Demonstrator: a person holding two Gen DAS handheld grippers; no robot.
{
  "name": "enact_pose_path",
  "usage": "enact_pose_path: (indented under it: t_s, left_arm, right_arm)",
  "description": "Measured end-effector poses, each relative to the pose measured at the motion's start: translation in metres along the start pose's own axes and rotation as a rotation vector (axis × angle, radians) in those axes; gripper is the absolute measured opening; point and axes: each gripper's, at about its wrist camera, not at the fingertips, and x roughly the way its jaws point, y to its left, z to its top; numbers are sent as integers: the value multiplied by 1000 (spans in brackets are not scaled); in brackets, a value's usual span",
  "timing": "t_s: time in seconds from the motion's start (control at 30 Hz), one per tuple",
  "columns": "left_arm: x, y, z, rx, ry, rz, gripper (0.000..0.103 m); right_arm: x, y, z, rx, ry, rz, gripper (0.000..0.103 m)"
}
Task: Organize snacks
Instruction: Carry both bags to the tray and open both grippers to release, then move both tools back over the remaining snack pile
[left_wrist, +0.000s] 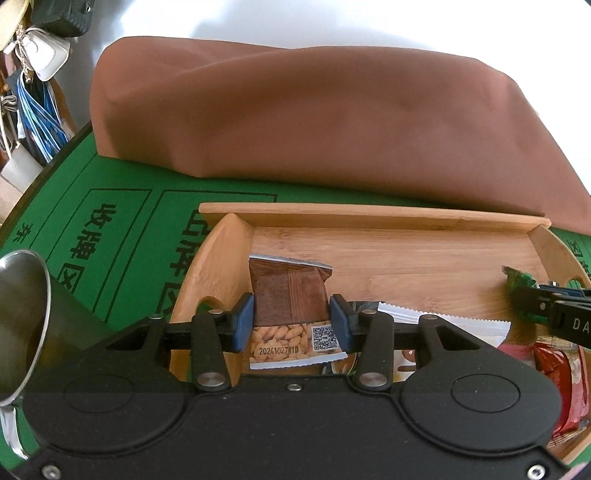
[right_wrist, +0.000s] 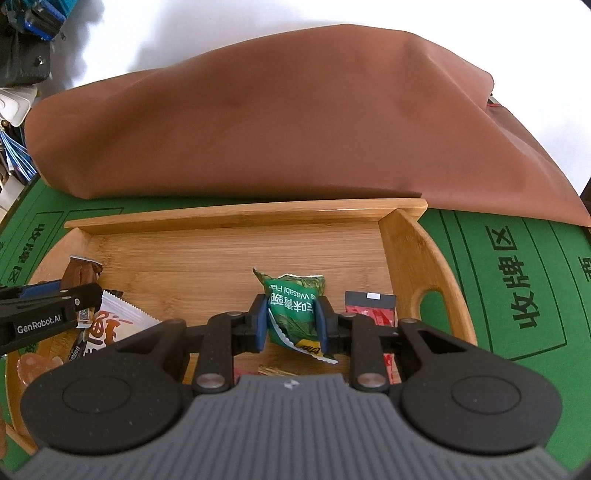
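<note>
Snacks sit in a wooden tray (right_wrist: 236, 254) on a green mat (right_wrist: 517, 280). Closest to the left camera, the left gripper (left_wrist: 291, 321) has its two blue pads pressed on the sides of a brown snack packet (left_wrist: 290, 291) with nuts pictured on it, low over the left end of the tray. A shiny metal cup (left_wrist: 22, 317) stands just beside that end, on the mat. A white packet (left_wrist: 443, 319) and a red packet (left_wrist: 561, 384) lie in the tray near the front. On the right, the right gripper (right_wrist: 291, 321) is squeezed tight on a green wasabi packet (right_wrist: 293, 306), crumpling it. A small red packet (right_wrist: 369, 308) lies just beside it. Behind the tray, farther back, a big brown cloth (right_wrist: 295, 129) covers something bulky.
</note>
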Motion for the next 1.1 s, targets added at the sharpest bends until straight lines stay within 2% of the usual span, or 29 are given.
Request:
enact_pose_path:
  t_s: [0.13, 0.2, 0.23, 0.27, 0.33, 0.53, 0.67, 0.87, 1.1]
  left_arm:
    - [-3, 2, 0, -22, -3, -5, 45]
    - [-8, 2, 0, -19, -14, -5, 54]
    - [-10, 2, 0, -19, -23, -6, 66]
    - [-13, 3, -1, -21, -34, -9, 78]
    - [-22, 4, -2, -34, -61, -22, 88]
    - [-51, -4, -12, 6, -118, -21, 95]
    - [-78, -9, -28, 48, -154, -50, 98]
    - [-115, -12, -65, 104, -187, -96, 102]
    - [-150, -8, -117, 139, -197, -155, 103]
  right_arm:
    - [-1, -2, -1, 14, -4, 10, 35]
    - [-3, -3, -2, 19, -9, 20, 37]
    - [-5, -4, -3, 17, -15, 23, 50]
    - [-7, -3, -3, 13, -22, 24, 53]
    - [-12, -2, -4, 8, -31, 27, 56]
    - [-37, 2, -13, -1, -65, 32, 64]
    - [-61, 3, -30, -29, -100, 39, 69]
    - [-100, -4, -67, -39, -148, 88, 78]
    - [-146, -7, -123, -127, -231, 104, 89]
